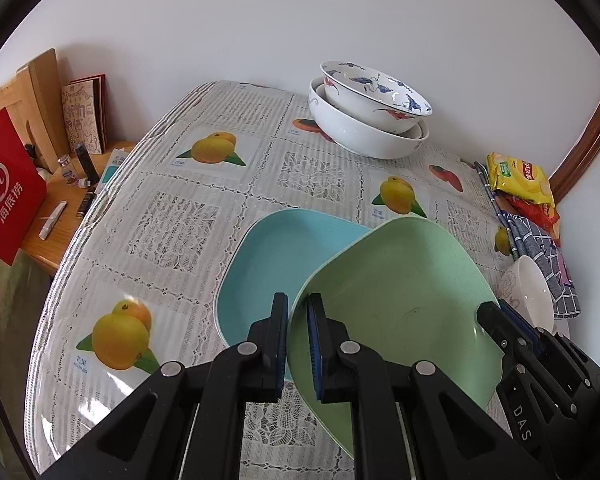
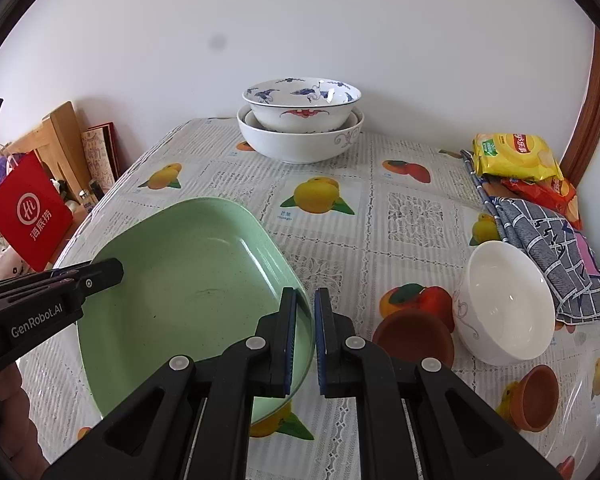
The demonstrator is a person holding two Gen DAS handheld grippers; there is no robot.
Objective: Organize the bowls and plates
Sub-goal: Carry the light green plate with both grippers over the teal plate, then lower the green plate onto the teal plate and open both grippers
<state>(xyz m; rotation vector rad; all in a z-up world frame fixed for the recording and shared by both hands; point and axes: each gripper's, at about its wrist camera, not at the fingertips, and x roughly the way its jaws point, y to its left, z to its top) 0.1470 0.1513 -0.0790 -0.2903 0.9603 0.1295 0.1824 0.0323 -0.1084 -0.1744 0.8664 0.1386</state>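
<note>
A green square plate (image 1: 396, 300) is held tilted above the table by both grippers. My left gripper (image 1: 298, 340) is shut on its left rim; my right gripper (image 2: 306, 336) is shut on its right rim (image 2: 304, 320). The plate also shows in the right wrist view (image 2: 188, 280). A blue square plate (image 1: 276, 264) lies flat on the table, partly under the green one. Two nested bowls, a painted one (image 2: 302, 100) inside a white one (image 2: 300, 140), stand at the back. A small white bowl (image 2: 504, 304) sits at the right.
Two brown clay bowls (image 2: 416, 338) (image 2: 538, 398) sit near the front right. Snack bags (image 2: 512, 156) and a checked cloth (image 2: 556, 252) lie at the right edge. A red bag (image 1: 8, 192) and a wooden side table (image 1: 56, 208) stand left of the table.
</note>
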